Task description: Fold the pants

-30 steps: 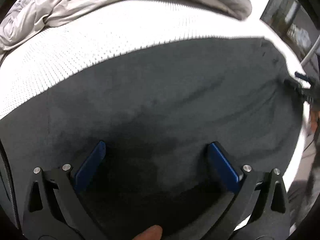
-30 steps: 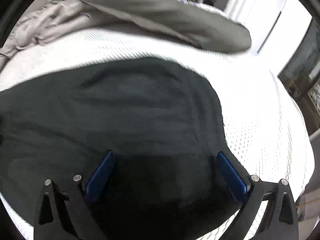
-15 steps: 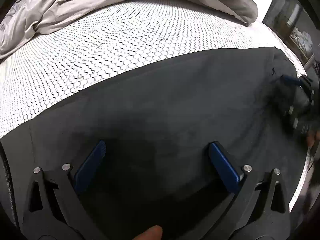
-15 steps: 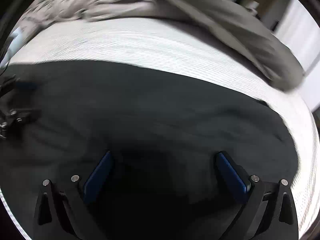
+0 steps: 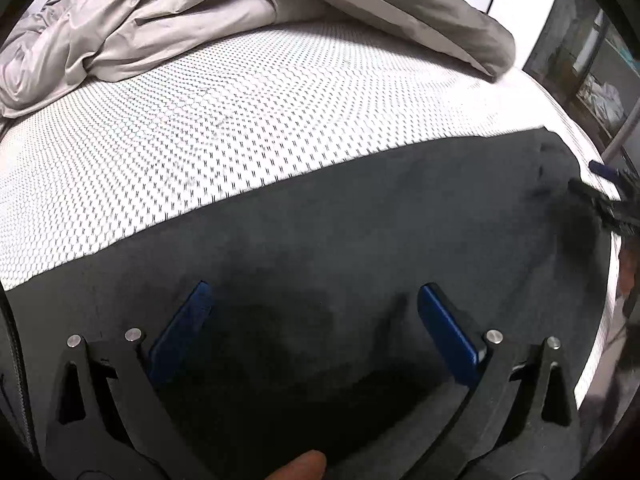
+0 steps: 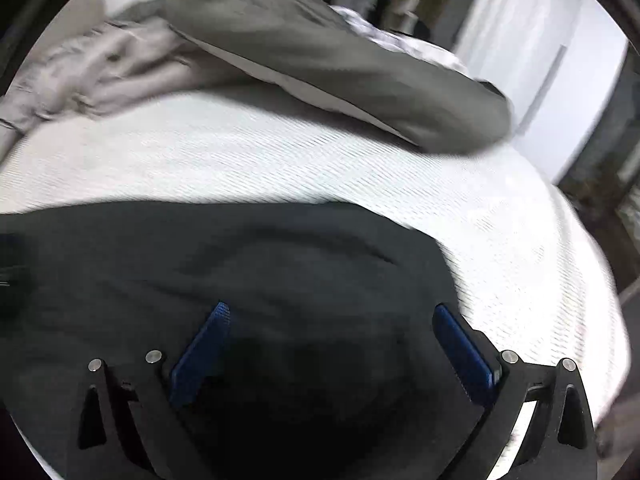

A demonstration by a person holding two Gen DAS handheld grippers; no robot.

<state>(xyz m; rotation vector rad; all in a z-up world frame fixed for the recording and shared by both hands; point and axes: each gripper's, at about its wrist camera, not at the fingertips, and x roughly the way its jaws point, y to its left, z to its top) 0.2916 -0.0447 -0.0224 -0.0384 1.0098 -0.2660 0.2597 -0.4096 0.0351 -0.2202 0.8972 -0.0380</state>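
Dark grey pants lie spread flat along the near edge of a white mesh-patterned mattress. My left gripper is open and empty, its blue pads just above the pants. My right gripper is open and empty over the right end of the pants. The right gripper also shows blurred at the far right of the left wrist view, at the pants' end.
A crumpled grey duvet and a grey pillow lie along the far side of the mattress. The bed's right edge drops off toward a dark shelf. A fingertip shows at the bottom edge.
The right gripper swung left over the pants and then back right to their end. The left gripper drew back a little, showing more mattress. Both stayed open.
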